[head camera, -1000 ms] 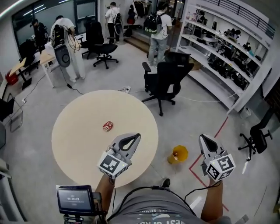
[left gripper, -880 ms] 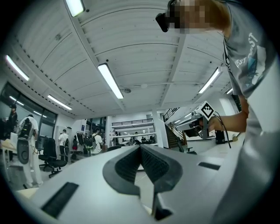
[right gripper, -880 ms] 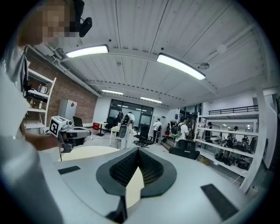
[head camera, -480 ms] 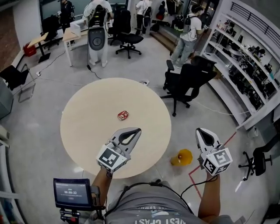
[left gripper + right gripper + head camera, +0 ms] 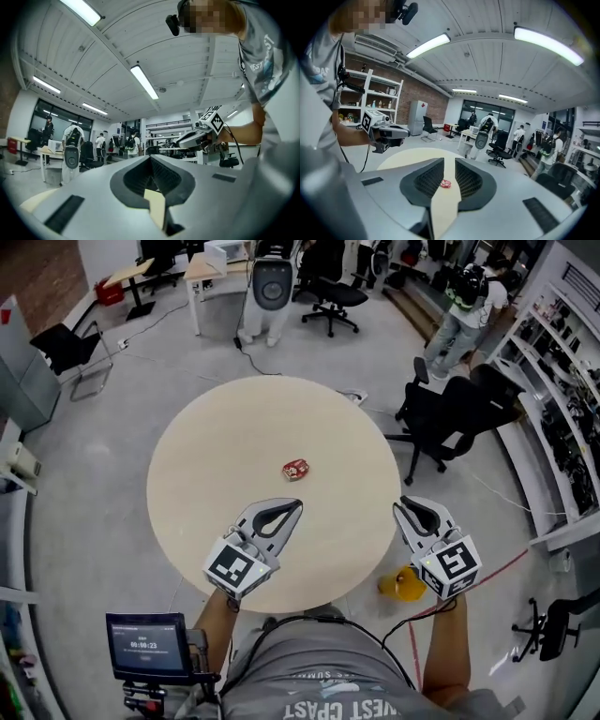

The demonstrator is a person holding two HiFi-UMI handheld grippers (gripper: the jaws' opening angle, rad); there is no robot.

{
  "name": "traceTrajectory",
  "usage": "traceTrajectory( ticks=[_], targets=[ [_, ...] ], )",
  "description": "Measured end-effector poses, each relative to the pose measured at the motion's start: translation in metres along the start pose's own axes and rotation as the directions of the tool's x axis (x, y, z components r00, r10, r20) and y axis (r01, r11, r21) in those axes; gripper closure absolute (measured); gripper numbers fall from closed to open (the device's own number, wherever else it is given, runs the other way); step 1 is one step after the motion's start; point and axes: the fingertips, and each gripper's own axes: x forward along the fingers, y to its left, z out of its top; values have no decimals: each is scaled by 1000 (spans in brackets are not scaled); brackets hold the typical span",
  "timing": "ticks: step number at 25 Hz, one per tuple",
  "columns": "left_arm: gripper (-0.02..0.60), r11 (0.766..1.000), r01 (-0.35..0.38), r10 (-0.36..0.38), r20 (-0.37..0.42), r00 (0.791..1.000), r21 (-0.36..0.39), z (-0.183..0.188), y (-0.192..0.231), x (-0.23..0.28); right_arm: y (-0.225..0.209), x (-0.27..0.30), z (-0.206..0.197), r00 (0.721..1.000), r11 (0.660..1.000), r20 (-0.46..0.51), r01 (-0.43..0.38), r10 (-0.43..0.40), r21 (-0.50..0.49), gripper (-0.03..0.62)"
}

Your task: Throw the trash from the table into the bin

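Note:
A small red crumpled piece of trash [image 5: 295, 469] lies near the middle of the round beige table [image 5: 206, 456]. My left gripper [image 5: 292, 508] hovers over the table's near part, just short of the trash, jaws shut and empty. My right gripper [image 5: 401, 508] is at the table's right edge, empty, its jaws together but for a thin slit. Through that slit the right gripper view shows the trash [image 5: 445, 183] ahead. A yellow bin [image 5: 398, 585] stands on the floor under the right gripper, partly hidden by it. The left gripper view looks level across the room, its jaws [image 5: 151, 158] closed.
A black office chair [image 5: 450, 413] stands right of the table. A small screen [image 5: 145, 648] hangs at my lower left. Red tape [image 5: 487, 573] marks the floor by the bin. Shelving [image 5: 562, 381] lines the right wall, and people and desks are at the far end.
Both grippers have come forward and left. The right one went from over the floor beyond the bin to the table's right edge. The trash has not moved.

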Motion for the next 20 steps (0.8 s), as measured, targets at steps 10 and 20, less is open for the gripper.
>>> traceTrajectory(
  ticks=[10,20],
  targets=[
    [543,984,-175,174,-47,984,-22,-32,59,38,-19,157,-30,941,943,-77,-332,330,-10,413],
    [543,958,-276,263,-141,954,-83,-62,72,13,55,258,-69,775,792,-240,-609,584,-40,359]
  ],
)
